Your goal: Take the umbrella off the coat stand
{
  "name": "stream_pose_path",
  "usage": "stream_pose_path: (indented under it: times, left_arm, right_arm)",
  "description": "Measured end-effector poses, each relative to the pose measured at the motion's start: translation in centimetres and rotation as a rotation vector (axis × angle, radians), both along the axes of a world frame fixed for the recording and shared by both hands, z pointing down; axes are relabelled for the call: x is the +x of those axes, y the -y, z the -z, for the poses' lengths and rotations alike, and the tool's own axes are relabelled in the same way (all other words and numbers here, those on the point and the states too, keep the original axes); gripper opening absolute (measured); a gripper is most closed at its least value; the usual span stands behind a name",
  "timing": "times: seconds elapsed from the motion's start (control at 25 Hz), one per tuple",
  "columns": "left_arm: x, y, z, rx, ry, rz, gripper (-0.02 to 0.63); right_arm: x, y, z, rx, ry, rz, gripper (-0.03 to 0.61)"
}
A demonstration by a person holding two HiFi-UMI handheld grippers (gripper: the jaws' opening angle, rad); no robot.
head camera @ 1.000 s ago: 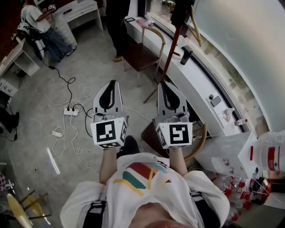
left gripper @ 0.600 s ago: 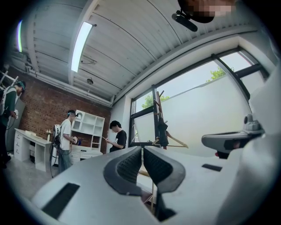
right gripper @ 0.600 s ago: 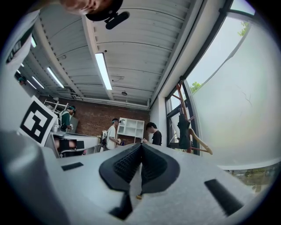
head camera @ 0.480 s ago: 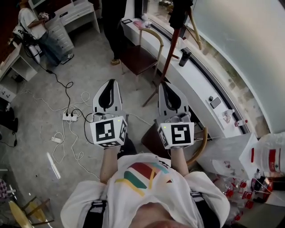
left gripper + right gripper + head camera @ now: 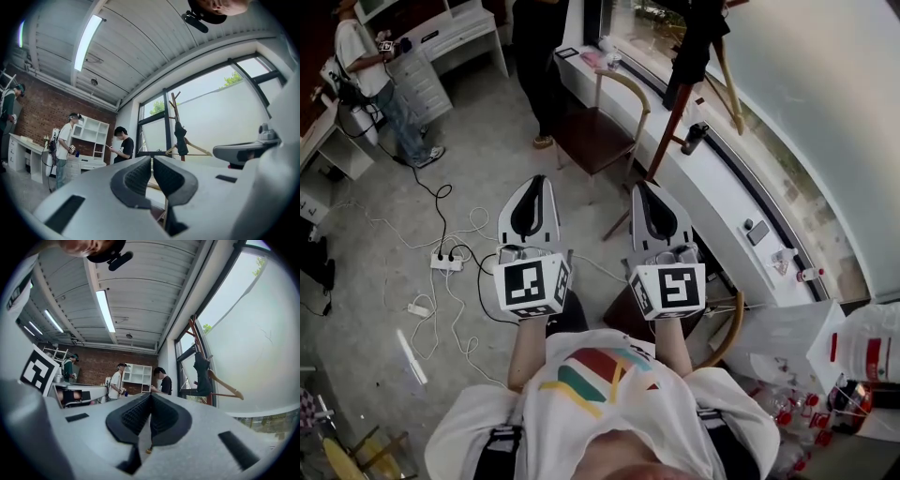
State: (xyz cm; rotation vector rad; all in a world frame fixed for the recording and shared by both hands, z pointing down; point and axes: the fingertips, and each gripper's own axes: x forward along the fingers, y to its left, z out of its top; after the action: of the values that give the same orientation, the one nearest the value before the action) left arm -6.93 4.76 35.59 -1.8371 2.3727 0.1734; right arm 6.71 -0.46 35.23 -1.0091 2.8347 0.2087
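A dark folded umbrella (image 5: 698, 37) hangs near the top of a reddish-brown coat stand (image 5: 668, 127) by the window. A wooden hanger (image 5: 729, 80) hangs on the stand beside it. My left gripper (image 5: 535, 180) and right gripper (image 5: 644, 187) are held side by side, pointing toward the stand and well short of it. Both are shut with nothing between the pads. In the left gripper view the umbrella (image 5: 180, 138) hangs beyond the left gripper (image 5: 152, 159). In the right gripper view the umbrella (image 5: 202, 373) shows up and to the right of the right gripper (image 5: 150, 395).
A wooden chair (image 5: 600, 117) stands left of the stand's foot. A long white window ledge (image 5: 722, 197) carries a black bottle (image 5: 694, 138). A person in black (image 5: 534, 66) stands behind the chair. A power strip with cables (image 5: 447, 262) lies on the floor at left.
Both grippers have moved forward together toward the coat stand. The stand, chair and ledge now sit lower and closer in the head view. Both stay shut.
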Motion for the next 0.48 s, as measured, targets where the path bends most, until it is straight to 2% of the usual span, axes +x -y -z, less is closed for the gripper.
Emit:
stream_pose_path:
  times: [0.24,0.48]
  left_arm:
    - [-4.6,5.3,1.0,0.0,0.037,-0.052,0.014]
    - [-9.2,10.8,3.4,0.031,0.06,-0.122,0.014]
  right_arm:
    - [-5.5,4.5,0.1,-0.019,0.025,-0.024,0.0]
    - [-9.6,9.6,2.4,0.002,0.061,-0.099,0.0]
